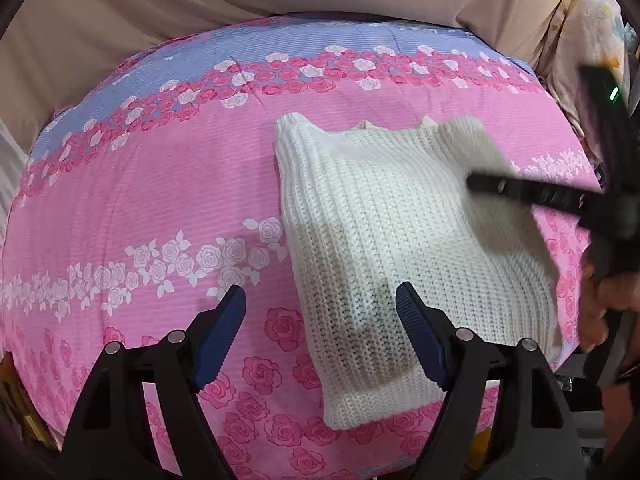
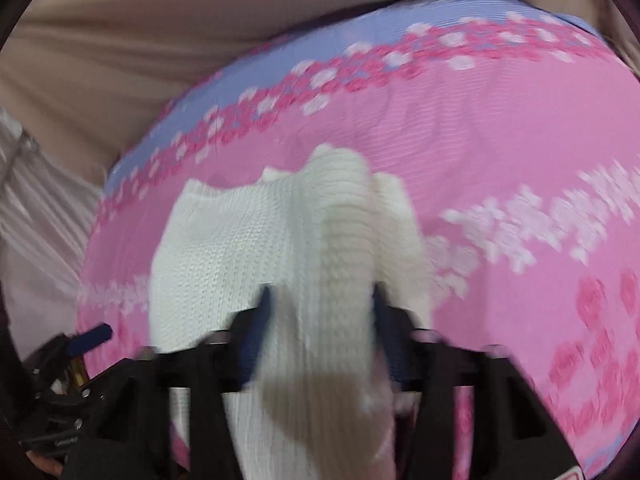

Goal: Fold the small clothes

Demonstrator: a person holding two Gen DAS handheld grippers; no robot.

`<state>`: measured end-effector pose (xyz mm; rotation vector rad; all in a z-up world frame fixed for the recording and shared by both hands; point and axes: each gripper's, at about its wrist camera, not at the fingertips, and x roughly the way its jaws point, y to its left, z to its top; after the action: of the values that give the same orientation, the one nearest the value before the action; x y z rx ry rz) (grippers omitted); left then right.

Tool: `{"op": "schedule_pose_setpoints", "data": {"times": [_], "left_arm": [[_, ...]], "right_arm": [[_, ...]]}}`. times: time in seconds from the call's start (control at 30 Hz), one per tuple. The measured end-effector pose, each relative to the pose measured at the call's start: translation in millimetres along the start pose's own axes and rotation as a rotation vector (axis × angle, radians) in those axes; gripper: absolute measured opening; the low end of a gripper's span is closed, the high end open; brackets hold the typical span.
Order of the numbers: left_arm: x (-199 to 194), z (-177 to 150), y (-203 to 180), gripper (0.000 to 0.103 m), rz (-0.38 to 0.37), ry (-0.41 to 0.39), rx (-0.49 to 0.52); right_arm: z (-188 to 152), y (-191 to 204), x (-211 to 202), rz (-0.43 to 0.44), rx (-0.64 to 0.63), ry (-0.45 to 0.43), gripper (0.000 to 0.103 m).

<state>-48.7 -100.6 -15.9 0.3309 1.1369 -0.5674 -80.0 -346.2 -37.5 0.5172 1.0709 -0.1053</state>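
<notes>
A white ribbed knit sweater (image 1: pixel 384 232) lies folded on the pink rose-print bedspread (image 1: pixel 160 200). My left gripper (image 1: pixel 320 294) hangs open above the sweater's near left edge, its blue pads (image 1: pixel 224 332) clear of the cloth. In the blurred right wrist view, a raised fold of the sweater (image 2: pixel 328 240) fills the gap of my right gripper (image 2: pixel 322 296), whose jaws are shut on it, and knit drapes toward the camera. From the left wrist view, one of the right gripper's black fingers (image 1: pixel 504 188) reaches over the sweater's right side.
Beige sheets (image 1: pixel 120 32) bunch beyond the bedspread's far edge. A floral cloth (image 1: pixel 580 40) hangs at the far right. A person's hand (image 1: pixel 600 300) holds the right gripper at the bed's right edge. Open bedspread lies to the left of the sweater.
</notes>
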Motion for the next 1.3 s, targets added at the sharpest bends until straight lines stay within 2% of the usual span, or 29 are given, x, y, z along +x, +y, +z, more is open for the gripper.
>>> {"op": "schedule_pose_setpoints", "data": {"times": [0.07,0.13,0.2,0.23,0.3,0.33,0.37,0.43,0.5,0.53,0.6,0.77,0.8,0.83,0.87,0.9,0.93,1.0,1.1,1.2,1.3], "left_arm": [[-0.4,0.8,2.6,0.075,-0.005,-0.011,-0.006],[1.9,2.4,1.9,0.075,0.003,-0.009,-0.010],[12.6,4.1,-1.5,0.075,0.006,-0.001,-0.004],[19.8,4.0,-2.8,0.075,0.019,0.010,0.004],[38.3,2.3,-5.3,0.076,0.022,0.047,0.022],[41.3,1.8,-5.6,0.076,0.030,0.054,0.020],[39.2,0.9,-4.3,0.076,0.024,0.051,0.015],[32.2,0.4,-1.1,0.075,-0.017,0.049,0.004],[24.1,-1.1,3.3,0.075,-0.053,0.049,-0.016],[19.5,-3.4,6.0,0.075,-0.076,0.050,-0.034],[16.0,-7.7,7.4,0.076,-0.093,0.057,-0.052],[39.0,-20.4,-0.7,0.077,-0.060,0.111,-0.031],[43.1,-22.3,-1.1,0.077,-0.055,0.115,-0.030],[45.9,-23.3,-0.8,0.077,-0.057,0.120,-0.032],[48.6,-23.7,0.3,0.077,-0.060,0.129,-0.035],[50.3,-23.9,0.8,0.077,-0.065,0.131,-0.036],[52.5,-24.8,-0.2,0.078,-0.071,0.132,-0.031],[57.0,-27.5,-5.1,0.082,-0.060,0.130,-0.016],[47.8,-25.7,-11.4,0.082,-0.016,0.103,0.000],[18.3,-15.2,-16.4,0.079,0.024,0.030,0.037],[6.1,-5.3,-20.3,0.079,0.016,0.002,0.041]], "right_arm": [[11.6,10.7,-7.8,0.023,-0.027,-0.030,0.015],[20.1,21.6,-46.6,0.117,-0.041,-0.158,0.014],[22.0,20.7,-72.6,0.147,-0.030,-0.238,0.014],[20.3,14.4,-72.1,0.136,-0.021,-0.245,0.014],[16.1,-8.2,-35.0,0.036,0.002,-0.140,0.015],[7.9,-28.0,0.5,-0.023,0.033,-0.021,0.016],[0.8,-39.0,12.5,-0.015,0.062,0.009,0.016],[-10.0,-53.7,-6.5,0.094,0.165,-0.064,0.021],[-20.5,-56.1,-34.0,0.104,0.200,-0.120,0.041],[-29.2,-55.2,-46.0,0.097,0.187,-0.133,0.044],[-52.6,-52.0,-61.8,0.089,0.160,-0.109,0.049],[-123.1,-29.3,-64.1,0.111,0.136,-0.032,0.049],[-132.4,-23.3,-59.3,0.104,0.127,-0.026,0.042],[-140.5,-18.8,-51.0,0.085,0.106,-0.017,0.030],[-140.8,-20.2,-40.8,0.050,0.092,-0.006,0.010],[-144.1,-25.2,-34.2,-0.001,0.097,0.013,0.010],[-147.4,-32.5,-36.0,-0.007,0.122,0.000,0.009],[-153.0,-50.6,-43.7,-0.006,0.175,-0.028,0.007],[-157.7,-69.2,-29.3,0.036,0.224,-0.004,0.006],[-152.9,-54.8,-43.7,0.038,0.177,-0.003,0.014],[-134.8,-40.1,-84.7,0.026,0.126,-0.108,0.045]]}}
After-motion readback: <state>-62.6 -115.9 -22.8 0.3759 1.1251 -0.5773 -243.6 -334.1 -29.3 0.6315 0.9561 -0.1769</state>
